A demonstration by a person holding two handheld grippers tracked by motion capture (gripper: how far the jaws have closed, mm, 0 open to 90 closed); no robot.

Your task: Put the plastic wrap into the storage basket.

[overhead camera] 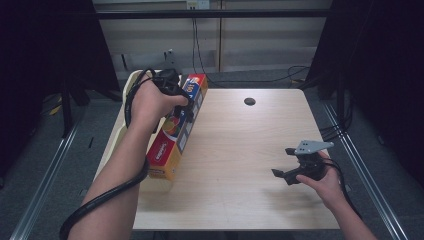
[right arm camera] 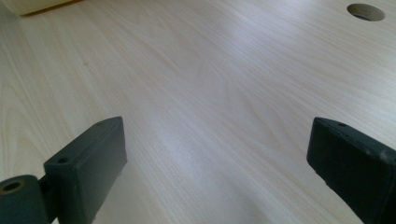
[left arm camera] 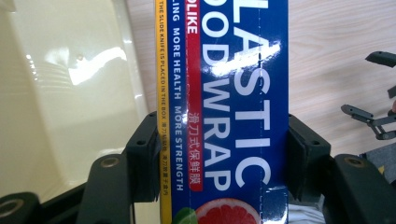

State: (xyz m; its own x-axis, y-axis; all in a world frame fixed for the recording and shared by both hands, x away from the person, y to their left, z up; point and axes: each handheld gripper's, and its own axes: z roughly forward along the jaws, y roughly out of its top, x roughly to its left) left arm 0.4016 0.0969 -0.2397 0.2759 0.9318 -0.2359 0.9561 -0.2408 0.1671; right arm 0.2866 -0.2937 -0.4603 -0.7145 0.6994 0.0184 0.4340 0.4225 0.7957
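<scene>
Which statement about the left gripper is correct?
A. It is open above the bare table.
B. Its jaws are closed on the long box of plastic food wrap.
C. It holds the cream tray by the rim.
B: the left gripper has a jaw against each side of the plastic wrap box.

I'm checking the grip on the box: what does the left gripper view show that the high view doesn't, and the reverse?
Left gripper view: the print PLASTIC FOOD WRAP and a black jaw pressed on each long side of the food wrap box. High view: the person's forearms, the whole table and its round hole. Both: the box, the cream tray beside it, the open right hand-held gripper.
</scene>
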